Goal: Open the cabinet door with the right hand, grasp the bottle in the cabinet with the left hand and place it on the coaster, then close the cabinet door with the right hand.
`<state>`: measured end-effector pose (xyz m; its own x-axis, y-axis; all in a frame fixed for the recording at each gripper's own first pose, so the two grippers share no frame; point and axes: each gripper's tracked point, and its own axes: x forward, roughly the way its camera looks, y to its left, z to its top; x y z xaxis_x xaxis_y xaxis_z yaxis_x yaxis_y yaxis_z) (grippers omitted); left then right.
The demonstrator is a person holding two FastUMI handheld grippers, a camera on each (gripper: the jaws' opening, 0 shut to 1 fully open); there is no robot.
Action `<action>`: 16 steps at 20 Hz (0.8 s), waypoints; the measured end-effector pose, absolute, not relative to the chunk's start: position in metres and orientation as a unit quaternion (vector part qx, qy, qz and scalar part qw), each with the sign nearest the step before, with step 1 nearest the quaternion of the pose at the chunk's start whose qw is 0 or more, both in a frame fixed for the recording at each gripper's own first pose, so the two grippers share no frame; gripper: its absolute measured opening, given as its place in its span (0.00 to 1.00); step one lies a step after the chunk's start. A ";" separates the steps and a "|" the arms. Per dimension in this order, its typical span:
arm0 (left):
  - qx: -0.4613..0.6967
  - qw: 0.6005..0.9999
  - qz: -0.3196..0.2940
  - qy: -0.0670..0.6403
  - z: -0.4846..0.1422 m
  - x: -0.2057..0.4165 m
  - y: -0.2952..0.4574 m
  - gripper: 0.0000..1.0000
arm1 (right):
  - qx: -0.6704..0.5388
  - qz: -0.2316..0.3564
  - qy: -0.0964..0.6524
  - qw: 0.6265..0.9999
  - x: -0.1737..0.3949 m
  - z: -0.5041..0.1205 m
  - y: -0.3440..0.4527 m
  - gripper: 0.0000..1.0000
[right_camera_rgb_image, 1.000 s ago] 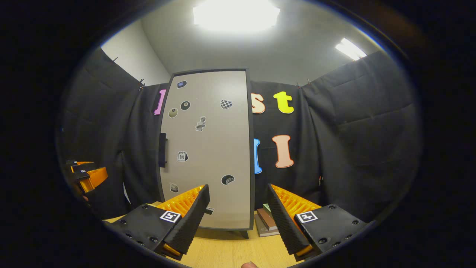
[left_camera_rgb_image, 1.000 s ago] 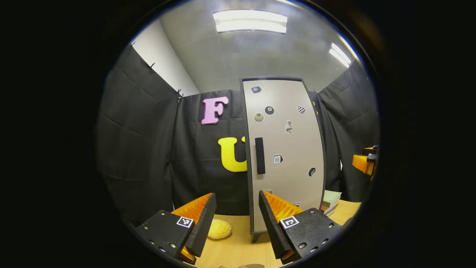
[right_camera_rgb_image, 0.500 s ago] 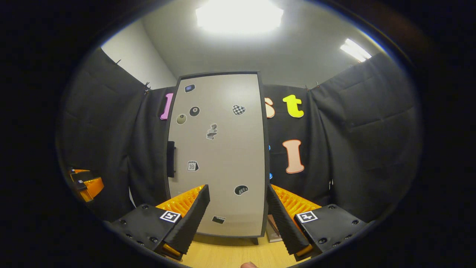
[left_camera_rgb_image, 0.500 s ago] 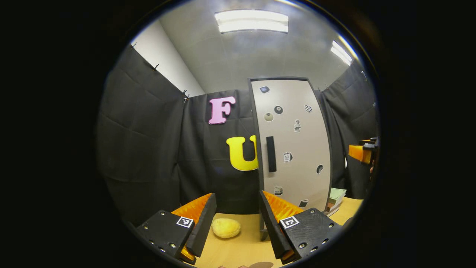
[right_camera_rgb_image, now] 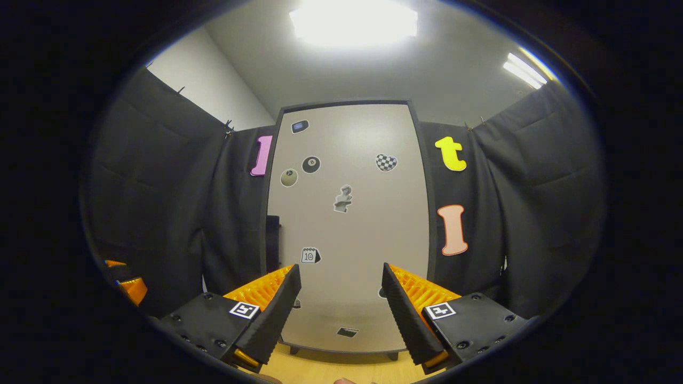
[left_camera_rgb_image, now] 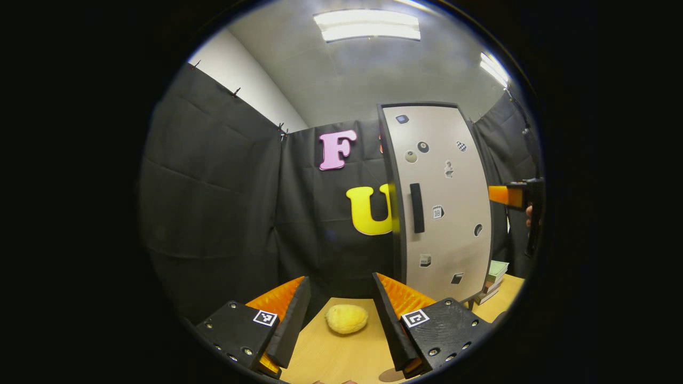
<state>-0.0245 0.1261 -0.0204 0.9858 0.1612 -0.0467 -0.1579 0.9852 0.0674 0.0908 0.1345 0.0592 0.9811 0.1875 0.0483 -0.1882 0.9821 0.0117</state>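
Cabinet door closed, standing on the worktop; bottle presumably behind it. Right hand-held gripper wide, empty, facing the door. Best aimed at the dark handle on the door's left edge. Left hand-held gripper wide, empty.

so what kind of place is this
Probably a staged recording booth, not a real home: black cloth walls pinned up on all sides, a lone sticker-covered cabinet on a wooden table, office ceiling lights overhead.

Wooden table: cabinet, books, yellow sponge.
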 end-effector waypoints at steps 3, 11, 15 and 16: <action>0.037 0.994 0.095 0.031 -0.023 -0.032 0.146 0.66 | 0.017 0.108 -0.025 0.994 0.104 0.066 0.156 0.97; 0.041 0.989 0.135 0.040 -0.033 -0.053 0.193 0.67 | 0.023 0.135 -0.015 0.990 0.136 0.072 0.216 0.97; 0.037 0.986 0.154 0.049 -0.041 -0.064 0.215 0.66 | 0.020 0.141 -0.010 0.990 0.158 0.068 0.240 0.96; 0.036 0.985 0.159 0.052 -0.044 -0.066 0.219 0.67 | 0.018 0.142 -0.009 0.990 0.163 0.067 0.246 0.96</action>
<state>-0.0661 0.2192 -0.0444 0.9443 0.3162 -0.0912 -0.3087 0.9471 0.0879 0.1632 0.2457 0.0667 0.9597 0.2800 0.0229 -0.2807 0.9592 0.0333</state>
